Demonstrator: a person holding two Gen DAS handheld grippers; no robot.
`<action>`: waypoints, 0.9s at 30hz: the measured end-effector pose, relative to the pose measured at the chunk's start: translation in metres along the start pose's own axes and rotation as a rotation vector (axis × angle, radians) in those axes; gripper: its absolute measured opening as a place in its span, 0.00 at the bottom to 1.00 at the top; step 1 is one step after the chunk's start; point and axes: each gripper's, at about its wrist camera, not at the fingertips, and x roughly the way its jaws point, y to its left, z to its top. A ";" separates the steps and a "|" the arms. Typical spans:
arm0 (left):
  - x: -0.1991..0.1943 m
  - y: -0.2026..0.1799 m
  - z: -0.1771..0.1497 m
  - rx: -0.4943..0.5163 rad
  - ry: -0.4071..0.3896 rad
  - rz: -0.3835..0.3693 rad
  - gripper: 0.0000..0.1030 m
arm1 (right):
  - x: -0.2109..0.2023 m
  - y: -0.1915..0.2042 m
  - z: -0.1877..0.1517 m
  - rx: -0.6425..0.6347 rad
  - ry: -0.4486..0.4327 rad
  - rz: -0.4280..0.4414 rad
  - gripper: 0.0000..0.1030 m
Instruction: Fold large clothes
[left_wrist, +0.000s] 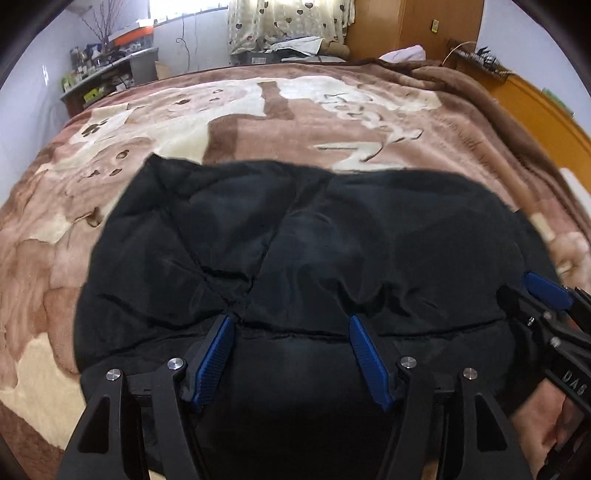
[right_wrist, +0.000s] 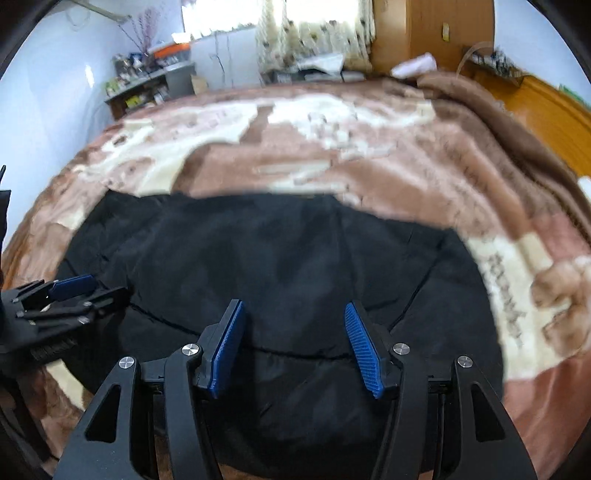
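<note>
A large black padded garment (left_wrist: 295, 240) lies spread on the bed; it also shows in the right wrist view (right_wrist: 280, 258). My left gripper (left_wrist: 291, 321) is open, its blue pads wide apart just above the garment's near part, holding nothing. My right gripper (right_wrist: 293, 308) is open over the garment's near right part, also empty. The right gripper shows at the right edge of the left wrist view (left_wrist: 546, 295); the left gripper shows at the left edge of the right wrist view (right_wrist: 70, 288). The garment's near edge is hidden under the grippers.
A brown and cream fleece blanket (left_wrist: 240, 122) covers the bed. A cluttered shelf (left_wrist: 103, 66) stands at the far left, a curtained window (left_wrist: 288, 22) behind, a wooden wardrobe (left_wrist: 406, 26) and orange headboard (left_wrist: 535, 107) at the right.
</note>
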 end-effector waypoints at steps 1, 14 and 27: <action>0.007 -0.001 -0.001 0.015 -0.005 0.006 0.67 | 0.008 -0.001 -0.003 -0.004 0.008 -0.014 0.56; 0.070 0.006 -0.010 0.017 0.059 -0.001 0.71 | 0.068 -0.009 -0.026 -0.004 0.084 -0.032 0.60; -0.008 0.054 0.008 0.001 -0.035 0.103 0.71 | -0.016 -0.057 -0.008 0.083 -0.047 -0.061 0.60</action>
